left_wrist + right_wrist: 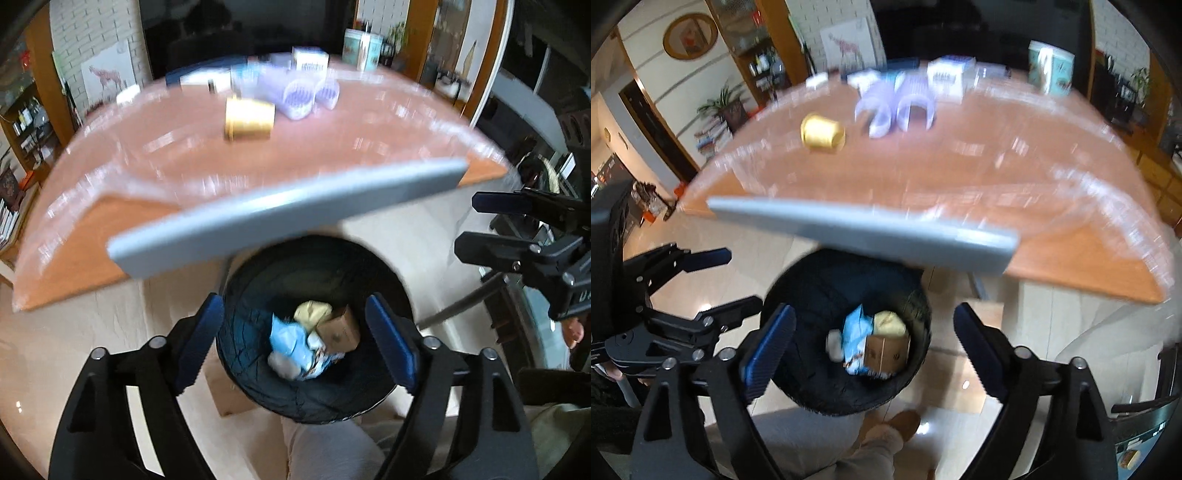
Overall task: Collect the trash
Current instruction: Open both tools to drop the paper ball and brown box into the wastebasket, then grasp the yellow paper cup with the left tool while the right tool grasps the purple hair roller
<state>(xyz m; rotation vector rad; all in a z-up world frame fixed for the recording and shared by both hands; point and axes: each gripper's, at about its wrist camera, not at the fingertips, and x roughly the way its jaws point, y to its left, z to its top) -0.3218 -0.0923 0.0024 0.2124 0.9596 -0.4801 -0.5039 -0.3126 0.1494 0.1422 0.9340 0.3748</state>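
Both pairs of tongs hang over the black bin (314,332), spread wide with nothing between their blue pads. The left gripper (295,343) frames the bin's mouth; the right gripper (871,350) does the same from the other side. In the bin lies the collected trash: a brown cardboard box (338,330), a crumpled blue wrapper (291,341) and a yellowish wad (312,312), all touching one another.

Just beyond the bin, a long grey slab (288,218) lies across the table's near edge, and its edge covers the far rim of the bin. Farther along the wooden table (147,210), under a glossy clear sheet, a gold can (249,118) lies on its side, well apart from the bin. Behind it are pale purple plastic holders (299,94), small white boxes (310,59) and a tall teal tin (362,48) at the far edge.

The left view shows the right gripper from the side; the right view shows the left gripper (738,277), also spread, plus a person's pale trouser leg (812,443) and a tan slipper (905,424) nearest, below the bin.

The floor (960,369) is shiny pale tile. Far off stand a white brick wall (92,37), shelves and a potted plant (724,103).
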